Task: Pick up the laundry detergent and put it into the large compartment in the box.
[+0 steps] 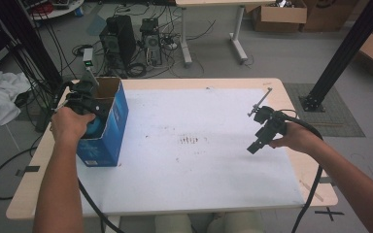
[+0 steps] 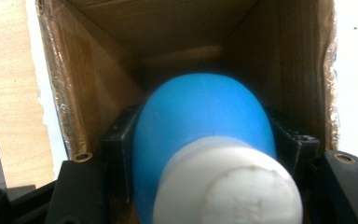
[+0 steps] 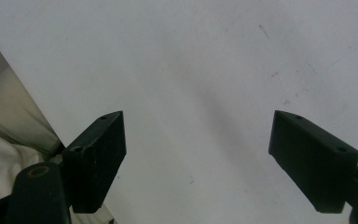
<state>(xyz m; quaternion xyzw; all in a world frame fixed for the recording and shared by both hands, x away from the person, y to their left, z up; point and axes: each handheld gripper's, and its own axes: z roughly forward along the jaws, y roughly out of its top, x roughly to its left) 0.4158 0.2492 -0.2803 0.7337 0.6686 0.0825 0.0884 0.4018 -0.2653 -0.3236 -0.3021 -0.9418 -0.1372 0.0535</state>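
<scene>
**Holding blue bottle over open box**

High view: left hand-held gripper (image 1: pixel 85 104) sits at the mouth of the blue cardboard box (image 1: pixel 108 127) on the bench (image 1: pixel 199 170) left side; right hand-held gripper (image 1: pixel 264 131) hovers over the white sheet, well apart.

Left gripper view: jaws clamped on a blue bottle (image 2: pixel 205 121), white cap (image 2: pixel 228 186) nearest the camera, box interior behind.

Right gripper view: jaws wide apart, nothing between them.

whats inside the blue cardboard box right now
Inside the blue box, the left tool grips a blue bottle with a white cap. The bottle hides the box's bottom, so anything beneath it can't be seen.
</scene>
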